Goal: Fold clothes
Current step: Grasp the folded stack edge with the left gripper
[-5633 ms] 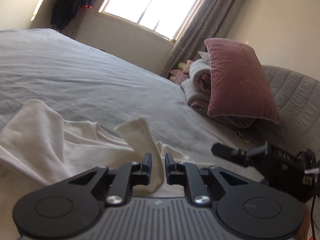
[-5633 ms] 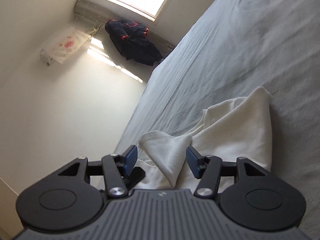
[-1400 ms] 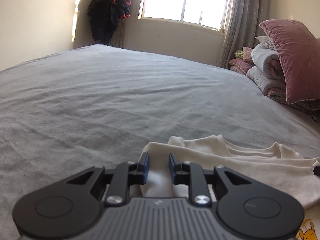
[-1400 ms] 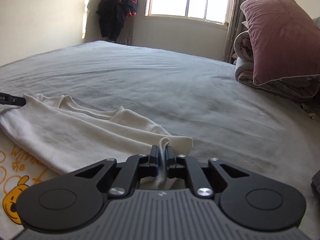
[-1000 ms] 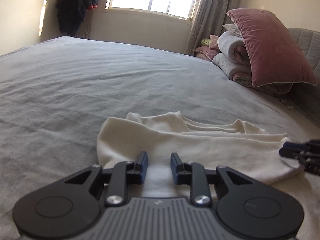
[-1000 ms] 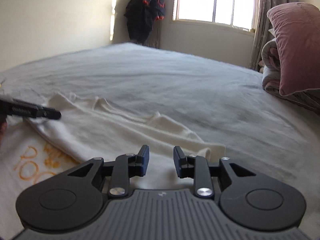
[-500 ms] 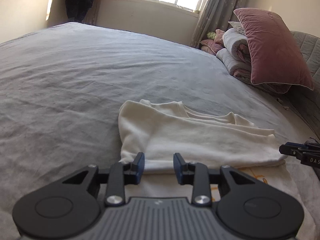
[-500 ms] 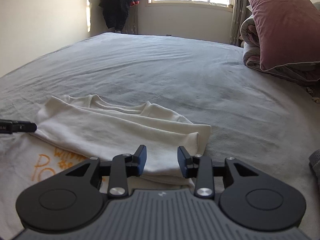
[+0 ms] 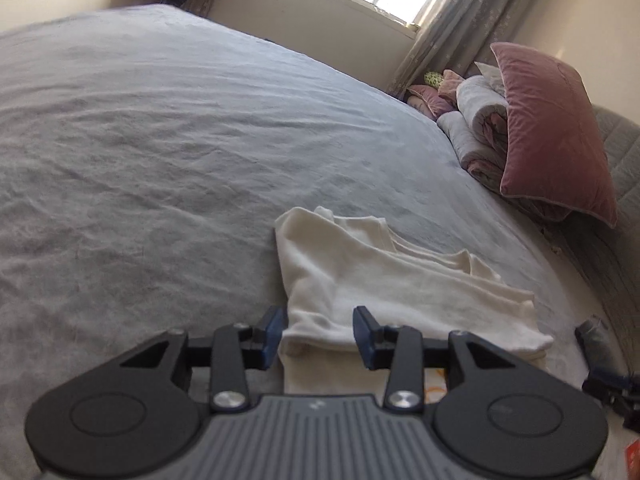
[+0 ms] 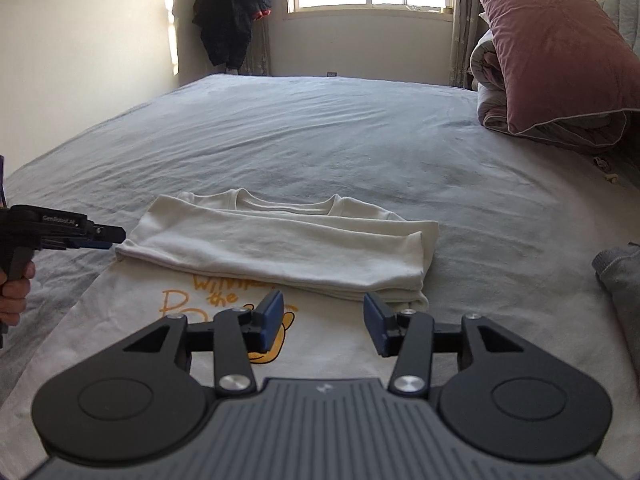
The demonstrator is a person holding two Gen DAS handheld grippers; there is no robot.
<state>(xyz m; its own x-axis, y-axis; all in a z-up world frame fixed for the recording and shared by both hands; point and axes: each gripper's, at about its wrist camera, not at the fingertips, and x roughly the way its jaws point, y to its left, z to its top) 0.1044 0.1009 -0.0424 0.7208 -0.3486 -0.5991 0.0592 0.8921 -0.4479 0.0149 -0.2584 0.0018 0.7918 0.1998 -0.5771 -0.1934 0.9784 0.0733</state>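
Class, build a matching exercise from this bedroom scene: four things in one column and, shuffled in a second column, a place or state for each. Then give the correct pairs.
Things
1. cream T-shirt
2. pink pillow
3. dark jacket
4. right gripper

Places or states
A. hanging beside the window
B. open, nothing between its jaws
C. top part folded down, lying on the bed sheet
D. leaning on rolled bedding

Pairs: 1-C, 2-D, 3-A, 4-B
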